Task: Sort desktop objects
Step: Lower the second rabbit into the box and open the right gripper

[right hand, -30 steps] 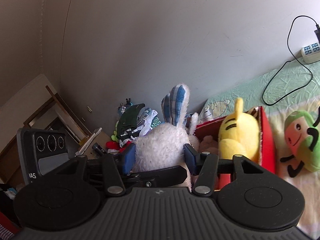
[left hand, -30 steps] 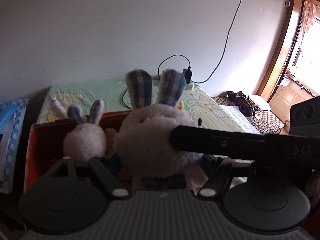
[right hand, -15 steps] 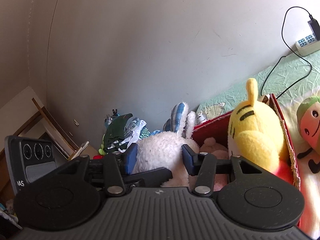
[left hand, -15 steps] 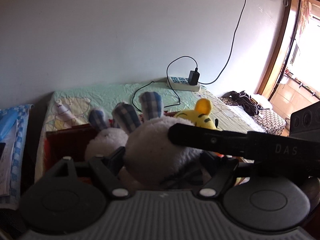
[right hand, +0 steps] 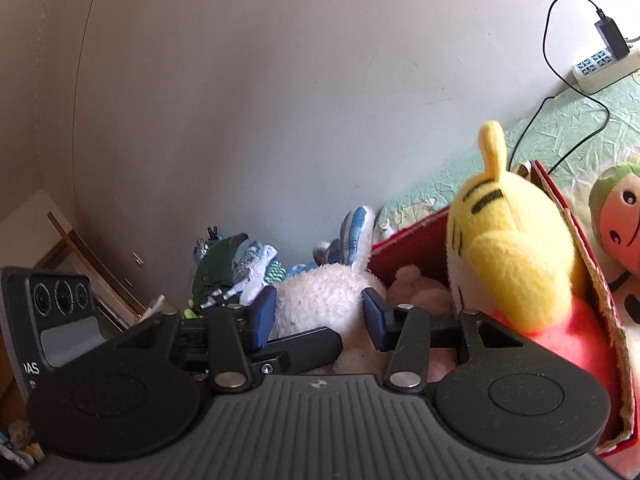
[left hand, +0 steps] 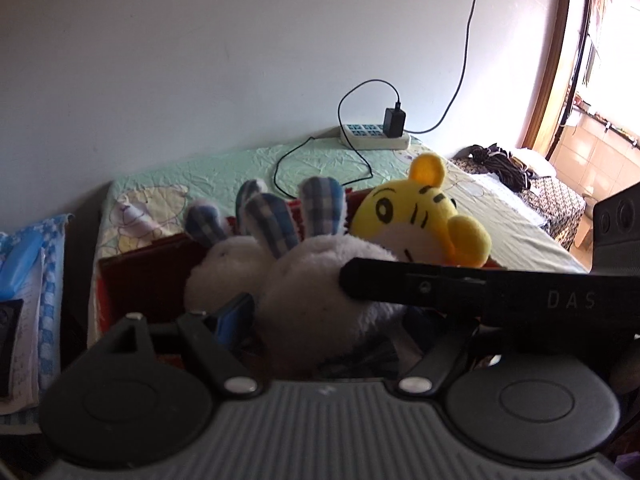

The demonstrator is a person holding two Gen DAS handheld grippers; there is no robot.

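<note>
Filling the red box (left hand: 148,276) at twelve o'clock: lowering the white rabbit (left hand: 316,292) in beside the yellow tiger (left hand: 412,216) at one o'clock and the smaller rabbit (left hand: 220,268) at eleven, leaving the green plush (right hand: 616,216) outside at three. Pinching the white rabbit in the half-wide right gripper (right hand: 320,312); opening the left gripper (left hand: 328,320) around it, visible pad seemingly clear. Sitting lower than a second ago.
</note>
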